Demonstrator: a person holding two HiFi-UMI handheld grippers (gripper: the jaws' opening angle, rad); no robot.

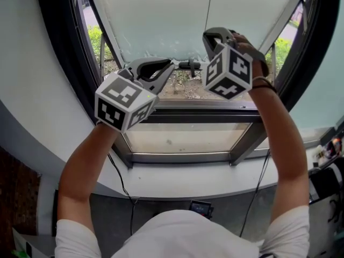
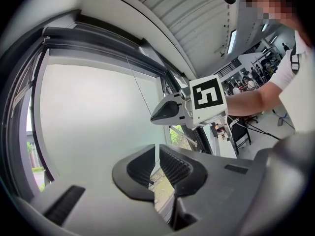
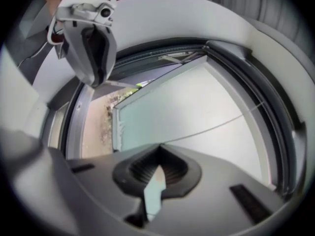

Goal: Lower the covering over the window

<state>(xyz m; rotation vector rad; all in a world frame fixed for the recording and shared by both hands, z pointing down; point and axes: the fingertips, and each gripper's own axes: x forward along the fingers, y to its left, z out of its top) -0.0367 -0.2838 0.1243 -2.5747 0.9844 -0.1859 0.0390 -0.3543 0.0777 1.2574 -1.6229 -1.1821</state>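
A white roller blind (image 1: pixel 161 20) covers the upper window, its bottom edge just above the open sash. A thin pull cord (image 1: pixel 208 4) hangs down the blind's middle. My right gripper (image 1: pixel 208 36) is raised at the cord's lower end. In the right gripper view the cord (image 3: pixel 216 124) runs straight into the closed jaws of that gripper (image 3: pixel 160 149). My left gripper (image 1: pixel 171 66) sits lower left, by the blind's bottom edge, pointing at a black window handle (image 1: pixel 189 65). Its jaws (image 2: pixel 156 149) stand nearly together with nothing between them.
A dark window frame (image 1: pixel 204 112) and a lower glass pane (image 1: pixel 183 138) lie under the grippers, above a white sill (image 1: pixel 177 179). Cables hang below the sill, down to a black device (image 1: pixel 200 207). Cluttered gear stands at the right (image 1: pixel 328 165).
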